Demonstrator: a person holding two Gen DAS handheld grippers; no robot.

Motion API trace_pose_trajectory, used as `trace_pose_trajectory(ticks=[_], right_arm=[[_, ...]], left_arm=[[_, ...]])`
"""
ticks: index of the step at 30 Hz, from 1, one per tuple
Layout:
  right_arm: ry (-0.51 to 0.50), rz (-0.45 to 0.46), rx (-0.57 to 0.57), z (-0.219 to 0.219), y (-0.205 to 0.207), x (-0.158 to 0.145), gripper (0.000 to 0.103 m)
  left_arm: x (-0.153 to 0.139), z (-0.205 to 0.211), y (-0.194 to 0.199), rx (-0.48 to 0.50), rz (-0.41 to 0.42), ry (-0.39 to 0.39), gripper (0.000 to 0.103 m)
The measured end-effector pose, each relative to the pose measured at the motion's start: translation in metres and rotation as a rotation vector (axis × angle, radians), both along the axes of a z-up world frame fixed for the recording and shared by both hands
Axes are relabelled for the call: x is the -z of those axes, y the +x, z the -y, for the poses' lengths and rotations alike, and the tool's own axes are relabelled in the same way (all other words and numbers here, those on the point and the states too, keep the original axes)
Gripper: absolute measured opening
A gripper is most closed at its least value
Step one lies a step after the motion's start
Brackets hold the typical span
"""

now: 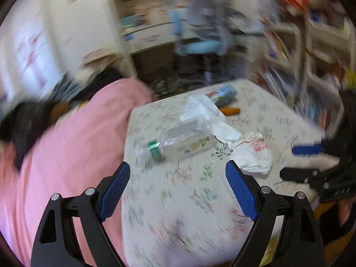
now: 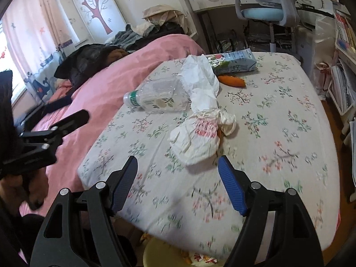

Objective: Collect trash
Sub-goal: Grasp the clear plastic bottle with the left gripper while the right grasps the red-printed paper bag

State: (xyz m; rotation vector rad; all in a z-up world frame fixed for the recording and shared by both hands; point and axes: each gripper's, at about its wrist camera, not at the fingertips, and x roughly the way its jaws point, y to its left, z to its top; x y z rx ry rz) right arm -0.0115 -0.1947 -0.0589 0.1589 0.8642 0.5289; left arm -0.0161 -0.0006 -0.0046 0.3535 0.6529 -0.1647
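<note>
On the floral cloth (image 2: 278,115) lie a clear plastic bottle with a green cap (image 2: 155,98) (image 1: 184,140), a long white paper (image 2: 200,77) (image 1: 204,111) and a crumpled white bag with red print (image 2: 195,142) (image 1: 253,155). Behind them are a blue-green snack packet (image 2: 231,61) (image 1: 224,91) and an orange piece (image 2: 231,81) (image 1: 230,110). My right gripper (image 2: 178,160) is open just in front of the crumpled bag, holding nothing. My left gripper (image 1: 178,166) is open and empty, short of the bottle; the left wrist view is blurred.
Pink bedding (image 2: 111,71) with a black jacket (image 2: 89,57) borders the cloth on the left. A yellow bin (image 2: 160,253) holding some scraps sits below the near edge. A blue desk chair (image 2: 264,11) stands behind, and bookshelves (image 2: 342,44) line the right.
</note>
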Motion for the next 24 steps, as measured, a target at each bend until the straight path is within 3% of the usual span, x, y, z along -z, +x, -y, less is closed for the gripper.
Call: trace_pose_trajectory(ticks=[4,6,8,13,20,23,24], right_arm=[[0.012,-0.017,0.019,0.001,0.011,0.008,0.073],[0.016,-0.034,0.023,0.002,0.017,0.013,0.073],[0.018,-0.045,0.019,0.001,0.020,0.016,0.073],[0.020,-0.055,0.006,-0.003,0.024,0.021,0.074],[-0.025,-0.005,0.008,-0.007,0.031,0.017,0.074],[-0.014,-0.007,0.023,-0.004,0.038,0.018,0.074],[-0.014,-0.004,0.028,-0.003,0.038,0.018,0.074]], left_arm=[[0.015,0.007,0.039,0.156,-0.047,0.141,0.084],[0.027,0.008,0.060,0.206,-0.068,0.213,0.084],[0.033,0.006,0.075,0.221,-0.082,0.237,0.084],[0.046,-0.001,0.110,0.287,-0.146,0.197,0.084],[0.061,0.013,0.129,0.379,-0.226,0.188,0.084],[0.054,0.011,0.135,0.351,-0.305,0.104,0.084],[0.048,0.008,0.137,0.333,-0.369,0.035,0.084]])
